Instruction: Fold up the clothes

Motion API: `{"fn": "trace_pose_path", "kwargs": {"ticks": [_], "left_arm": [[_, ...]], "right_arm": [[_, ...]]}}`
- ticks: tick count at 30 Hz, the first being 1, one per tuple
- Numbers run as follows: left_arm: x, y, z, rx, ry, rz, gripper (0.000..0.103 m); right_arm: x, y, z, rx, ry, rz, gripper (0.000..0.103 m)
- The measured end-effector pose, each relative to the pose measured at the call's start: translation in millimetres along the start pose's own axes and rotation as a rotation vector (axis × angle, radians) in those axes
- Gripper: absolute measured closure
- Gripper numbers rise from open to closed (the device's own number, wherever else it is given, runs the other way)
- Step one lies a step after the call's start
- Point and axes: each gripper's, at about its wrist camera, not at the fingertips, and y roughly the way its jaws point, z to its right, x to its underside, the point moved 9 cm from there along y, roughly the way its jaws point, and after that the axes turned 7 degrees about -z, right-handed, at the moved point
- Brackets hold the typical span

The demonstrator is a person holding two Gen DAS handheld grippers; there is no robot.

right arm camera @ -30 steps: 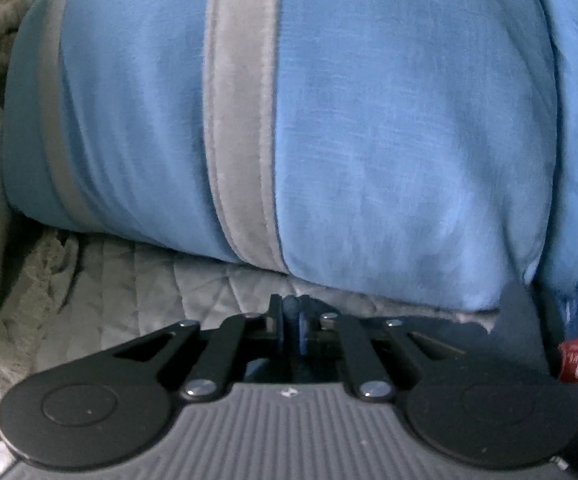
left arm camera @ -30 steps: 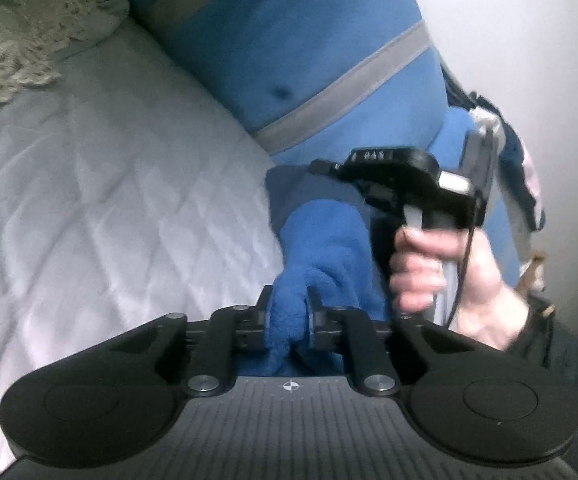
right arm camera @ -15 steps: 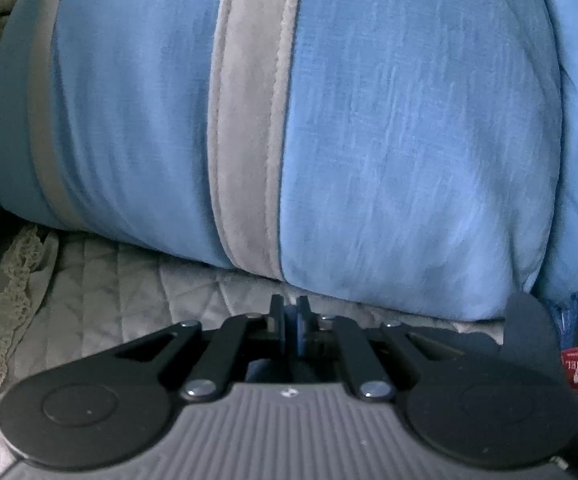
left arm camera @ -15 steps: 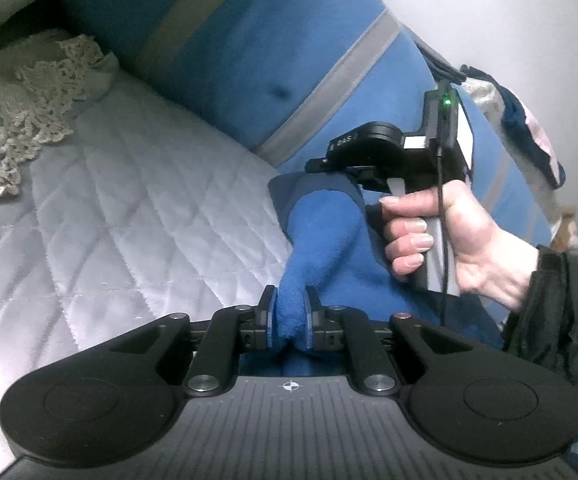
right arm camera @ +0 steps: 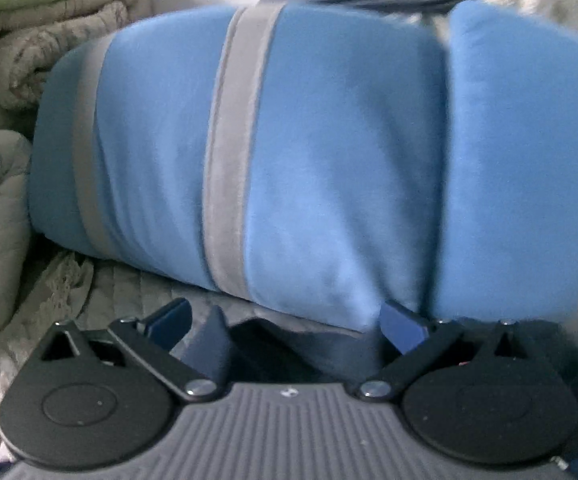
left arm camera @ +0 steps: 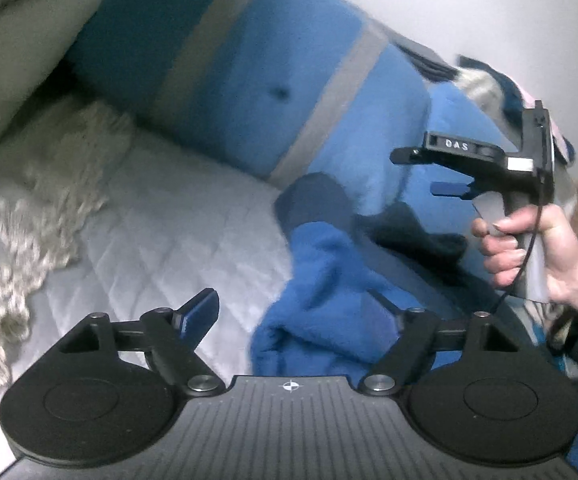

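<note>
A blue fleece garment with a dark navy part lies bunched on the white quilted bed. My left gripper is open, its jaws spread wide, with the fleece lying loose between them. My right gripper shows in the left wrist view, held by a hand above the garment. In its own view the right gripper is open, and a dark navy edge of the garment lies between its blue pads.
A large blue cushion with grey stripes stands at the back of the bed, a second blue cushion to its right. Folded beige and green quilts are piled at the left. A cream lace throw lies on the bed's left.
Both grippers have opened and let go of the blue garment. The fleece has dropped onto the bed. The right gripper has risen and pulled back from the cushion.
</note>
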Motion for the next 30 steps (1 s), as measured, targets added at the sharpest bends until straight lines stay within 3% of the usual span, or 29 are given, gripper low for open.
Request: {"fn": "trace_pose_path", "kwargs": {"ticks": [4, 8, 15, 23, 30], "left_arm": [[-6.9, -23.9, 35.9, 0.004, 0.104, -0.012, 0.017], [-15.3, -50.1, 70.7, 0.010, 0.170, 0.009, 0.011], [-32.0, -79.9, 129.2, 0.023, 0.234, 0.059, 0.005], [-48.8, -84.6, 205.3, 0.076, 0.307, 0.098, 0.005], [-36.2, -82.7, 248.7, 0.110, 0.357, 0.086, 0.004]], "right_arm": [[21.6, -60.1, 28.9, -0.013, 0.011, -0.037, 0.000], [45.9, -127.0, 57.1, -0.015, -0.016, -0.017, 0.000], [81.4, -229.2, 116.5, 0.063, -0.075, 0.024, 0.000], [115.8, -297.3, 167.7, 0.115, -0.031, -0.003, 0.000], [145.7, -332.8, 196.1, 0.109, 0.034, -0.029, 0.000]]}}
